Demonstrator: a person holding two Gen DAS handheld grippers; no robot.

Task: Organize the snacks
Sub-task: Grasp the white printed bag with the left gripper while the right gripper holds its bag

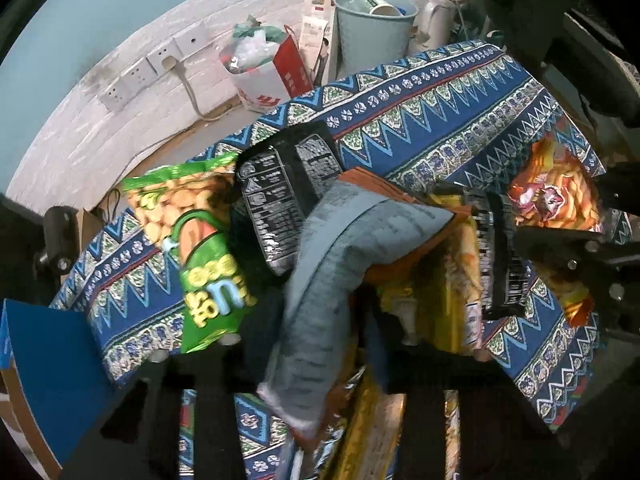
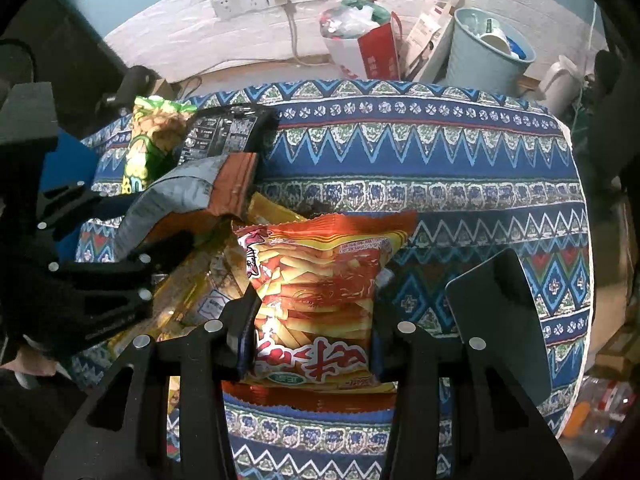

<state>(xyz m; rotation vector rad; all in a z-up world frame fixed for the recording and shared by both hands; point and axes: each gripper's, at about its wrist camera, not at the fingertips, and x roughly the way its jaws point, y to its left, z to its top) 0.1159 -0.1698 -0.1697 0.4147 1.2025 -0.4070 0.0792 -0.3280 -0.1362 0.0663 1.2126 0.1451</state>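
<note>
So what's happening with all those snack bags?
A person is sorting snacks on a patterned cloth with two hand-held grippers. The left gripper grips a grey bag, lifting it from the pile. The right gripper has its fingers on either side of an orange bag of fries. A green bag and a black bag lie nearby.

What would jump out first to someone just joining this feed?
The bold blue patterned cloth covering the table, with a heap of snack bags at its left. The right gripper straddles an orange-red bag of fries-style snacks at the near edge, while the left gripper holds a grey bag above the pile, beside a green peanut bag. Behind, a pale blue bin stands against the white wall.
</note>
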